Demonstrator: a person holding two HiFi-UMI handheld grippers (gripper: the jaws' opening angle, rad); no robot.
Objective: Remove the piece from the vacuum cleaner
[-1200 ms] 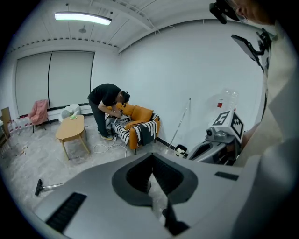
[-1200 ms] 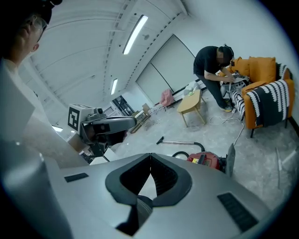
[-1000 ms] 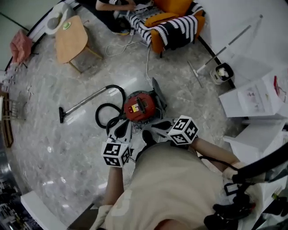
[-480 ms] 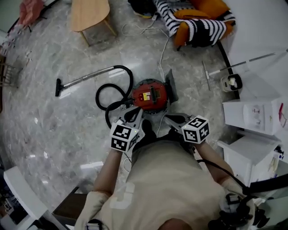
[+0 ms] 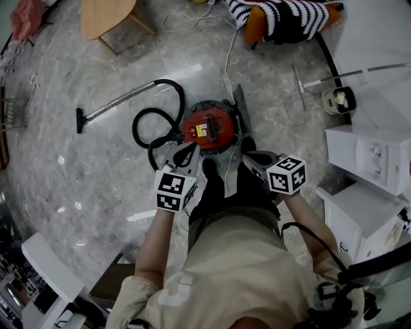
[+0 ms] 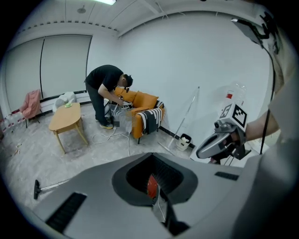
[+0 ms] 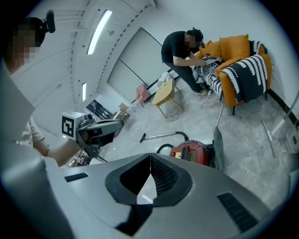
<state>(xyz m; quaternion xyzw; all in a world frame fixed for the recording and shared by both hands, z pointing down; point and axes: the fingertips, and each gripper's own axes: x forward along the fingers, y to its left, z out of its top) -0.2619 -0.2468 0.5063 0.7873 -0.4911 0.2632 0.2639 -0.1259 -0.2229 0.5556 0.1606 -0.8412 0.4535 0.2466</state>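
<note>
A red canister vacuum cleaner (image 5: pixel 209 125) lies on the marble floor just ahead of my feet. Its black hose (image 5: pixel 151 122) loops off to the left and ends in a wand with a floor head (image 5: pixel 80 120). A grey flap (image 5: pixel 241 109) stands up on the vacuum's right side. My left gripper (image 5: pixel 187 154) hovers shut and empty near the vacuum's front left. My right gripper (image 5: pixel 252 157) hovers shut and empty at its front right. In the right gripper view the vacuum (image 7: pixel 190 152) lies beyond the shut jaws, with the left gripper (image 7: pixel 100 129) at the left.
A white power cord (image 5: pixel 227 61) runs from the vacuum toward an orange sofa with a striped blanket (image 5: pixel 289 16). A wooden side table (image 5: pixel 106 16) stands far left. A mop bucket (image 5: pixel 338 99) and white cabinets (image 5: pixel 372 154) are on the right. A person (image 7: pixel 182 44) bends over the sofa.
The head view has swung: the vacuum now sits higher and more central in it. Both grippers stay shut, level with each other just short of the vacuum.
</note>
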